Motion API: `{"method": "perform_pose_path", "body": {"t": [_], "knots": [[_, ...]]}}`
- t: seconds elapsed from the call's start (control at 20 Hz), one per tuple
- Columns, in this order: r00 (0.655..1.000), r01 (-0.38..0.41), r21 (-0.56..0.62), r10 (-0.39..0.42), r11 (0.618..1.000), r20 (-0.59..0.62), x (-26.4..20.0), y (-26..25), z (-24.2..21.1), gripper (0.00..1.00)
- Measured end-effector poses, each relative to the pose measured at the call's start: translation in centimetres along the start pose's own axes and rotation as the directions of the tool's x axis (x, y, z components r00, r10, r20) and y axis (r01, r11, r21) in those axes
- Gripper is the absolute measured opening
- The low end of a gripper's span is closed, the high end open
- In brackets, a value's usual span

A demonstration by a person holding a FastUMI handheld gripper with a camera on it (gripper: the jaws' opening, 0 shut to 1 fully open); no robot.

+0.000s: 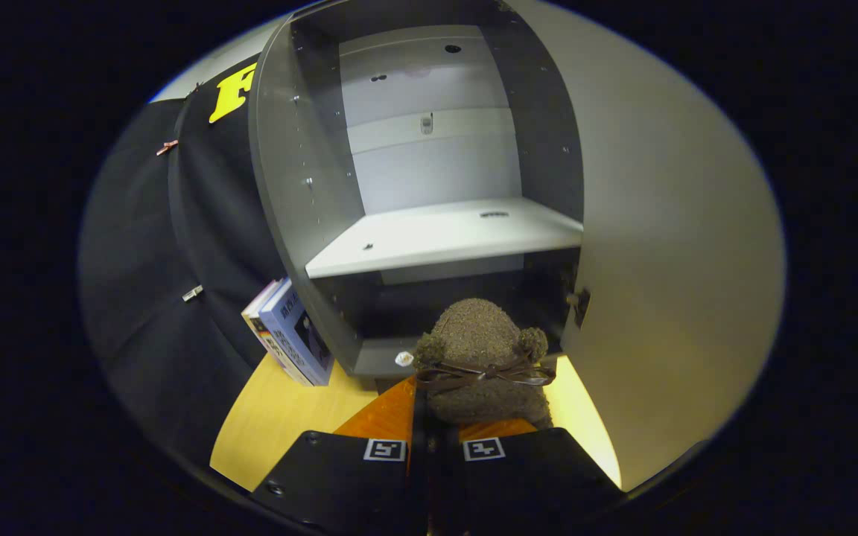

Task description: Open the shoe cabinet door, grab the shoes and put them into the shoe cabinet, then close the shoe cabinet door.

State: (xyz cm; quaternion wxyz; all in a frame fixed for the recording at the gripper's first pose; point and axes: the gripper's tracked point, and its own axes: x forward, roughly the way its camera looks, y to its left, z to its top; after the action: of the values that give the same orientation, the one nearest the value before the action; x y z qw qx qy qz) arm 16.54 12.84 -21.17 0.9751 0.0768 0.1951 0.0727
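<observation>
Gripper view, gripper [435,417] clamped on fuzzy brown shoe [482,357], boxy grey cabinet [444,234] open beyond.

Just ahead of the claw [429,439] sits a fuzzy brown shoe [481,350] with a dark brown bow [485,372], beyond it a grey cabinet [287,186] with a pale shelf [444,234], on a yellow table [280,417] with blue-and-white books [291,339].

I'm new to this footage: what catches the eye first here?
The open shoe cabinet with its pale shelf, door swung right. Just ahead, the hand-held gripper is shut on a fuzzy brown shoe with a bow, near the lower compartment.
</observation>
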Motion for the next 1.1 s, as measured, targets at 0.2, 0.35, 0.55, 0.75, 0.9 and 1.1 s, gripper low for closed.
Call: {"method": "perform_pose_path", "body": {"t": [0.2, 0.35, 0.55, 0.75, 0.9, 1.1], "knots": [[0.999, 0.010, -0.036, -0.009, 0.999, 0.038, 2.0, 0.6, 5.7, 0.13], [1.000, -0.007, -0.044, 0.008, 0.999, 0.017, 4.4, 1.4, 8.4, 0.13], [1.000, -0.012, -0.082, 0.012, 0.997, -0.003, 8.2, 2.0, 11.7, 0.13], [1.000, -0.004, -0.111, 0.001, 0.994, -0.026, 12.4, 2.3, 14.1, 0.13], [0.999, 0.007, -0.104, -0.013, 0.995, -0.052, 15.9, 2.3, 15.5, 0.13], [0.995, 0.039, -0.102, -0.048, 0.994, -0.083, 19.8, 1.4, 16.5, 0.13]]}}
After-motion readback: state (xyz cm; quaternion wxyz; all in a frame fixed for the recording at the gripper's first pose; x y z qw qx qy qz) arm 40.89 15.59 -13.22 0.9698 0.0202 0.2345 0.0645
